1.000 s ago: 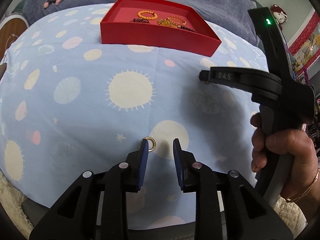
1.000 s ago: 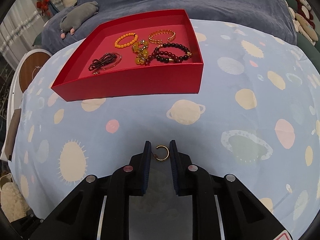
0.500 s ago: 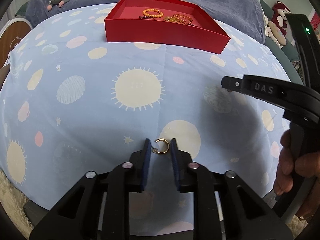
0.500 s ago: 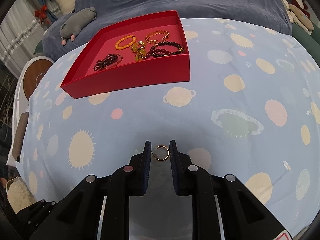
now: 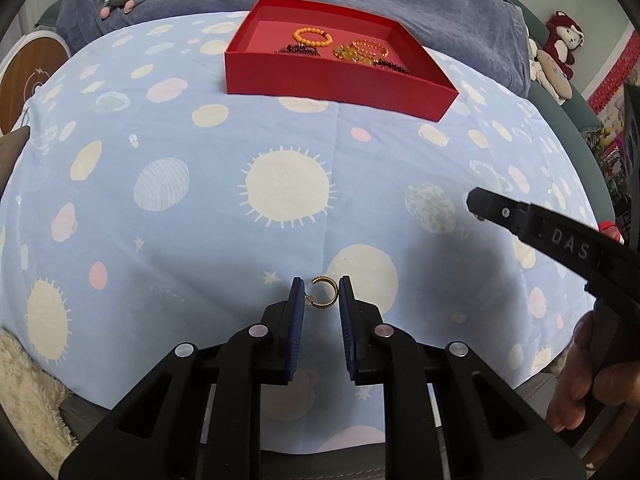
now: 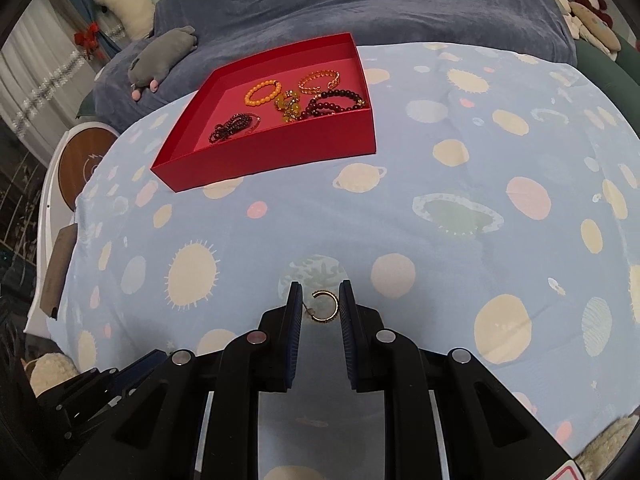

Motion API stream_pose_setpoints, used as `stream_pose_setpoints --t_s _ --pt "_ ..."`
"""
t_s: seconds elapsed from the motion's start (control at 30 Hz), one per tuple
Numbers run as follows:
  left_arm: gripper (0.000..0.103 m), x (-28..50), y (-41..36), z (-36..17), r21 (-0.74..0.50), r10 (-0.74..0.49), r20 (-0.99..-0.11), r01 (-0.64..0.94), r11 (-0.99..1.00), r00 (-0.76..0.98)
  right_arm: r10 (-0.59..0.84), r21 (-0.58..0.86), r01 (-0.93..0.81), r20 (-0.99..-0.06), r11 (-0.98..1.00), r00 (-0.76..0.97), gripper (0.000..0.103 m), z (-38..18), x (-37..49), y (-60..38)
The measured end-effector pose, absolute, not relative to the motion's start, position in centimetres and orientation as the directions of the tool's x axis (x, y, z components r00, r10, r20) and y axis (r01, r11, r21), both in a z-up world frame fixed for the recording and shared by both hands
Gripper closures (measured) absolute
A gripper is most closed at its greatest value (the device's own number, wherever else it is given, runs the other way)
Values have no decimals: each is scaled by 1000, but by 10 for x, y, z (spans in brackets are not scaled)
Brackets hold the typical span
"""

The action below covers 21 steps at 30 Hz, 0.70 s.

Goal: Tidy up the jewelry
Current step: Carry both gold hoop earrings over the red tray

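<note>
Each gripper was nearly closed, pinching a small gold earring: the left gripper (image 5: 322, 296) held one earring (image 5: 322, 293), the right gripper (image 6: 320, 306) another (image 6: 325, 306), above the sheet (image 6: 440, 240), well short of the red box (image 6: 280, 148).

The bed sheet (image 5: 168, 240) is pale blue, printed with cream suns, pink and cream dots, striped planets and small stars, and behind it lies a slate-blue blanket (image 6: 360, 4) with a grey plush toy (image 6: 164, 56) that has pink paws. The box (image 6: 264, 152) is bright red outside with a softer pinkish-red floor, holding an orange bead bracelet (image 6: 263, 93), a gold chain bracelet (image 6: 320, 81), dark red beads (image 6: 336, 104) and a yellow-amber cluster (image 6: 289, 109). Each tool (image 5: 322, 300) (image 6: 320, 306) is black with dark blue pads and silver rivets, and each has a gold hoop earring (image 5: 323, 293) (image 6: 326, 306) at its tips.
</note>
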State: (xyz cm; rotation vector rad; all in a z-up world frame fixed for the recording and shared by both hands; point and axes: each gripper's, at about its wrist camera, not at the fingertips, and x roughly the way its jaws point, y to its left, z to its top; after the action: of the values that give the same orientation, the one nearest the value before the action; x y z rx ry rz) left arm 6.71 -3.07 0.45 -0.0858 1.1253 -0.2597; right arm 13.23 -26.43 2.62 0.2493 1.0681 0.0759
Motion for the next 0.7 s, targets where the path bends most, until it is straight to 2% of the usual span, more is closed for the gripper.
stream_pose_setpoints --t_s 0.4,0.7 --pt "86 87 -27 53 -191 -245 -848 160 968 469 197 257 35 -816 966 544 86 67 124 -260" --pt "86 124 -33 87 -187 -255 -807 180 966 532 217 259 -13 -781 966 585 86 96 149 -251"
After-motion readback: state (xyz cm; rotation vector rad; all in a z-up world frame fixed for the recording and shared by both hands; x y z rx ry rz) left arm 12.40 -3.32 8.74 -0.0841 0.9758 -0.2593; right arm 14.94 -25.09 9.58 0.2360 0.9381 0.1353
